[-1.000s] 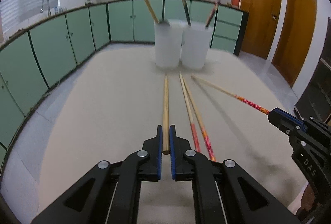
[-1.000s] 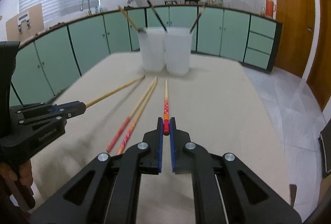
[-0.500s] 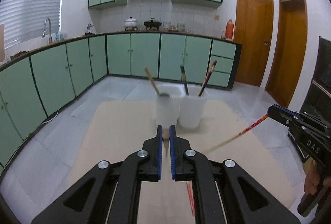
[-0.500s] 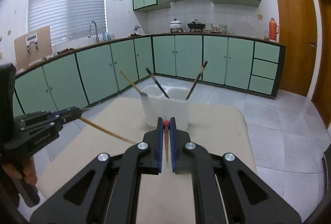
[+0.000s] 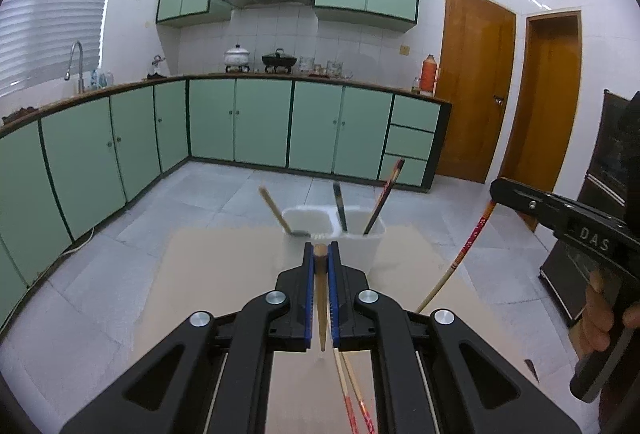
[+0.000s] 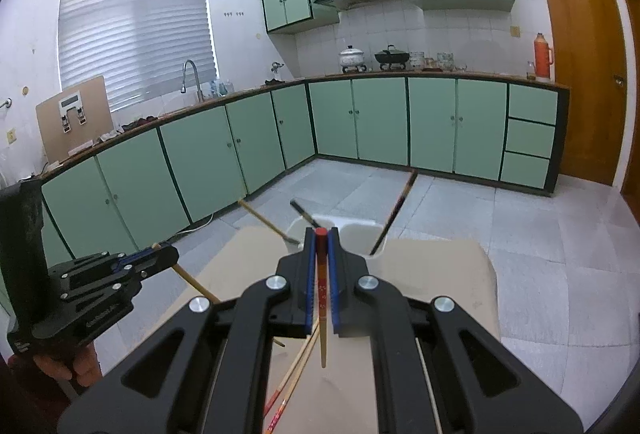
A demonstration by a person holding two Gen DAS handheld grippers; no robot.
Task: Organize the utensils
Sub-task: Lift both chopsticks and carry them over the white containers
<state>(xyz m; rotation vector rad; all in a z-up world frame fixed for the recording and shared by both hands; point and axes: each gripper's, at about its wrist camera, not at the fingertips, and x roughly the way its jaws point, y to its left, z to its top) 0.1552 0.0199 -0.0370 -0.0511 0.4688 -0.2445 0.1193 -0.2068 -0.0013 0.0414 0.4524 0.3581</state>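
Note:
My left gripper (image 5: pixel 320 262) is shut on a plain wooden chopstick (image 5: pixel 321 298) that hangs tip down above the beige table (image 5: pixel 208 266). My right gripper (image 6: pixel 320 246) is shut on a red-patterned chopstick (image 6: pixel 321 298), also tip down; it shows in the left wrist view (image 5: pixel 464 250). Two white holders (image 5: pixel 332 238) stand side by side at the table's far end, with a wooden-handled utensil (image 5: pixel 276 211), a black one (image 5: pixel 340 207) and a dark chopstick (image 5: pixel 382 201) in them. Two red-ended chopsticks (image 6: pixel 294 374) lie on the table below the grippers.
Green kitchen cabinets (image 5: pixel 260 125) line the far wall and the left side. Two brown doors (image 5: pixel 472 89) are at the right. Grey floor tiles (image 5: pixel 224 193) surround the table. A dark cabinet (image 5: pixel 600 201) stands at the right.
Both grippers have risen high above the table and tilted, each lifting its chopstick from lying flat to hanging tip down. The holders now sit lower in view.

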